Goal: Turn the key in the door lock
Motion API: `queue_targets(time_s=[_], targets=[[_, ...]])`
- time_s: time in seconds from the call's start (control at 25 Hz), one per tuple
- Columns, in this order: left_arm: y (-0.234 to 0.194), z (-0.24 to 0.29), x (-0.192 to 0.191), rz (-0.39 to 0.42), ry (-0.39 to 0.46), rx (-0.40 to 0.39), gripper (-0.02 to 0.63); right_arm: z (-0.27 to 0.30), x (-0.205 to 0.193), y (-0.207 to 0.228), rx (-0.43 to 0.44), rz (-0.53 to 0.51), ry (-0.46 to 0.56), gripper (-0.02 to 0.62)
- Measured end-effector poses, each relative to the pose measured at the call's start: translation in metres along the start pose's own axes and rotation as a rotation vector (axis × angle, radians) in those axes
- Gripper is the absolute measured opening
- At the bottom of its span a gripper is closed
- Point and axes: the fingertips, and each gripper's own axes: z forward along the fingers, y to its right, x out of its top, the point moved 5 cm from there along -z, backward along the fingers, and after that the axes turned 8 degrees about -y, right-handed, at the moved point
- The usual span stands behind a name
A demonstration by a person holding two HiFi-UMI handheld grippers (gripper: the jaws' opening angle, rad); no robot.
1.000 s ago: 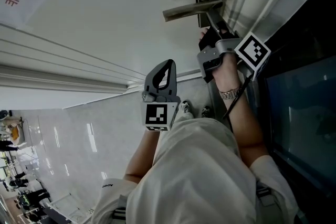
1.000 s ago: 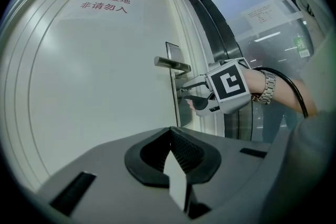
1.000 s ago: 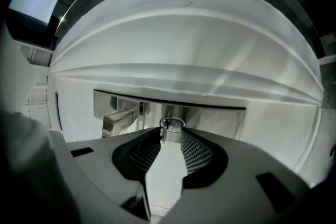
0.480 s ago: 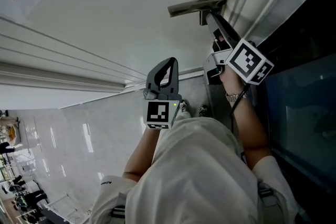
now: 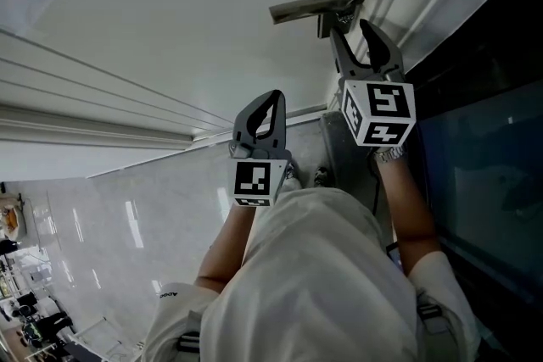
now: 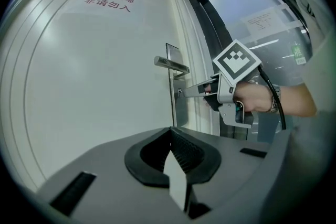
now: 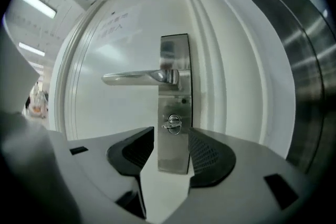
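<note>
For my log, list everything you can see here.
door: one, white, ahead, red lettering near top
lock plate: one, silver, door's right edge
handle: one, silver, upper plate
key: one, silver, in cylinder below handle
glass panel: one, dark, right of door
floor: one, glossy white, below
left gripper: one, grey, shut, empty, held back from door
right gripper: one, grey, at lock, jaws just opened, key in line, ungripped

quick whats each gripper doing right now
left gripper: shut, empty.
right gripper: open, its jaws have just been opening; nothing gripped, the key sits free just ahead of them.
</note>
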Motion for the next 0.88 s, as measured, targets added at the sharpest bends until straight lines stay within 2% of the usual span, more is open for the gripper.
queue_targets(time_s=[0.08,0.48,0.6,0.88], targets=[[-0.002,0.0,0.0,-0.005,0.002,0.001,0.009,-0.001,0.004,-0.004,-0.053,-0.125,0.008,0.176],[-0.009,0.0,-0.001,-0.02,0.01,0.007,0.009,0.011,0.008,-0.02,-0.209,-0.59,-0.068,0.176],[-0.01,0.001,-0.001,-0.023,0.012,0.007,0.009,0.014,0.008,-0.019,-0.238,-0.666,-0.09,0.176],[-0.015,0.003,-0.001,-0.027,0.014,0.007,0.008,0.02,0.007,-0.02,-0.242,-0.727,-0.113,0.175]])
